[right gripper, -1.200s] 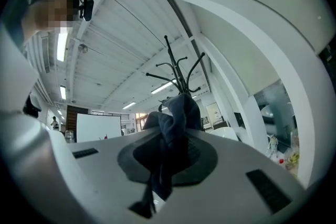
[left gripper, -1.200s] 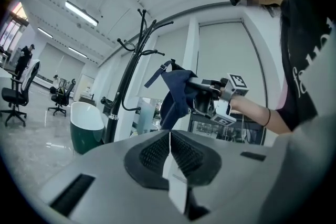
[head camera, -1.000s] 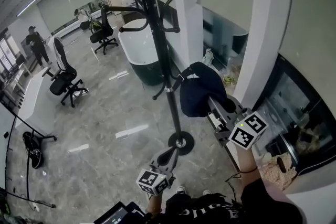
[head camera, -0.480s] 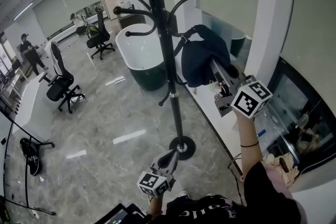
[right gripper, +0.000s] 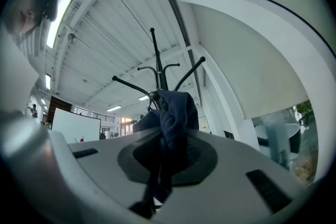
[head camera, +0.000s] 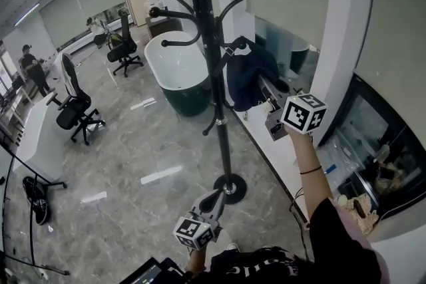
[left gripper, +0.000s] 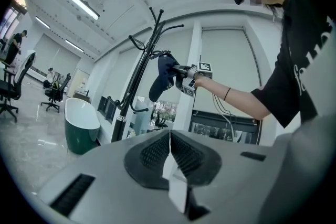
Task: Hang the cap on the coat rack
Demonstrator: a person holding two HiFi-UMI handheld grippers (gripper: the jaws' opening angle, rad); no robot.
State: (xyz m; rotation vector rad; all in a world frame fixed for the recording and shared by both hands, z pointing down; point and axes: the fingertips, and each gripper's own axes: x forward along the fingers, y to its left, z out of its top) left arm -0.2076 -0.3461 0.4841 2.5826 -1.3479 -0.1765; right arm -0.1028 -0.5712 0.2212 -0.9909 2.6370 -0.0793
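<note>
The dark navy cap [head camera: 249, 80] hangs from my right gripper [head camera: 265, 84], which is shut on its fabric and raised just right of the black coat rack [head camera: 213, 76]. The cap's top edge sits close to a short hook on the pole's right side; whether they touch I cannot tell. In the right gripper view the cap [right gripper: 176, 113] drapes between the jaws [right gripper: 163, 165] with the rack's hooks [right gripper: 157, 68] behind it. My left gripper [head camera: 216, 197] is held low near the rack's base, shut and empty [left gripper: 169, 149]. From there I see the cap [left gripper: 160, 78] beside the rack [left gripper: 137, 73].
A white and green bathtub [head camera: 176, 70] stands behind the rack. A white pillar [head camera: 339, 43] and a window ledge run along the right. The rack's round base [head camera: 229, 186] rests on the tiled floor. Office chairs [head camera: 73, 110] and a person [head camera: 30, 66] are far left.
My right gripper has lifted the cap from mid-pole height up to the level of the lower hooks and closer to the pole. The left gripper has stayed low by the base.
</note>
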